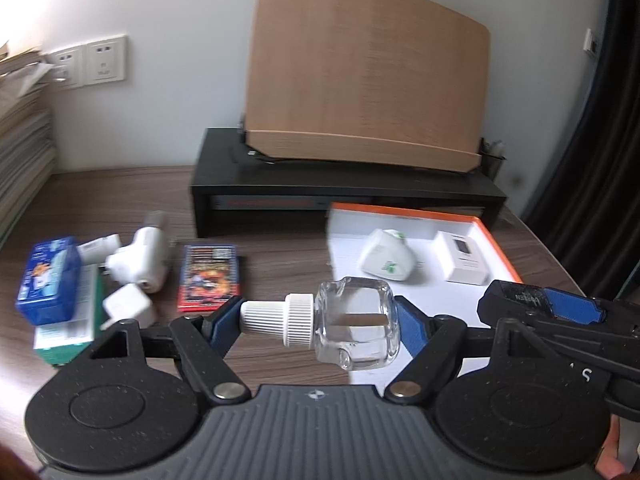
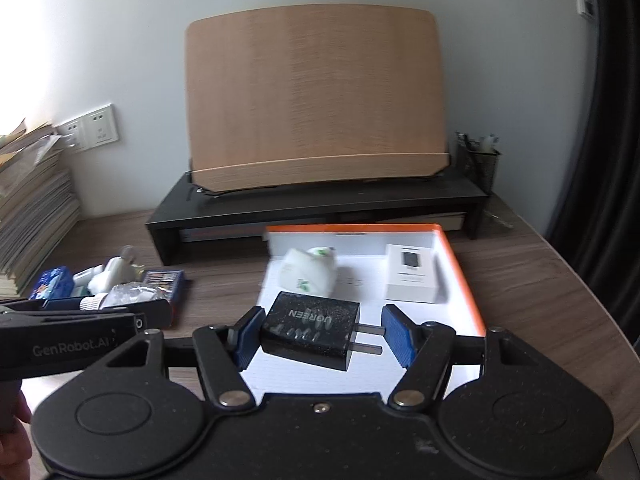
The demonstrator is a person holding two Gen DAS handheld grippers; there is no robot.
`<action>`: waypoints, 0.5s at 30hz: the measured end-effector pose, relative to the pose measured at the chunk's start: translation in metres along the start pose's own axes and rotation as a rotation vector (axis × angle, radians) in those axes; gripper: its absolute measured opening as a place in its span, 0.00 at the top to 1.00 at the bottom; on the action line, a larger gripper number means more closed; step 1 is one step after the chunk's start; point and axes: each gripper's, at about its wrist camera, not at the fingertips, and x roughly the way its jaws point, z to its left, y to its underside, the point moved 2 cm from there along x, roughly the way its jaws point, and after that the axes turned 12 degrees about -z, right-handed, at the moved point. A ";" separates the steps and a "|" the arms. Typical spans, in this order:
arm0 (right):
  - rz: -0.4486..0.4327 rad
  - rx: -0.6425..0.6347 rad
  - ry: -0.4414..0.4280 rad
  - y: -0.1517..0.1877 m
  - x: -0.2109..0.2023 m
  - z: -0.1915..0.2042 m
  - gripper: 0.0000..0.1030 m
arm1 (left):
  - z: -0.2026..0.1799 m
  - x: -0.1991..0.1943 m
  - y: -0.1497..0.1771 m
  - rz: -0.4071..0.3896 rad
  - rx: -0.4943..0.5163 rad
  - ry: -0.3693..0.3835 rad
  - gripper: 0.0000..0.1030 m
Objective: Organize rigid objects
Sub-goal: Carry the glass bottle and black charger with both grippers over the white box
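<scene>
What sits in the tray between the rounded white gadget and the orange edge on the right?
A small white box with a dark picture on top lies between the rounded white gadget and the tray's orange right edge; both views show it.

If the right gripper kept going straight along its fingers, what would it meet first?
Probably the white floor of the orange-rimmed tray. The right gripper, shut on the black charger, points down over it, short of the white rounded device; depth is uncertain.

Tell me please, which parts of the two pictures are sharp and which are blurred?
Left wrist view: the clear bottle in the jaws is fairly sharp, while the boxes on the desk are smeared. Right wrist view: the black charger is sharp enough to read its lettering; the orange-edged tray and white items behind look soft.
</scene>
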 end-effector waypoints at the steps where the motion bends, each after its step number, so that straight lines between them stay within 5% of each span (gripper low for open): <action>1: -0.001 0.005 0.007 0.000 -0.002 -0.006 0.25 | -0.005 0.003 0.000 0.004 0.003 0.010 0.23; 15: 0.002 0.039 0.035 0.000 -0.010 -0.052 0.25 | -0.056 0.021 -0.001 0.026 0.039 0.050 0.23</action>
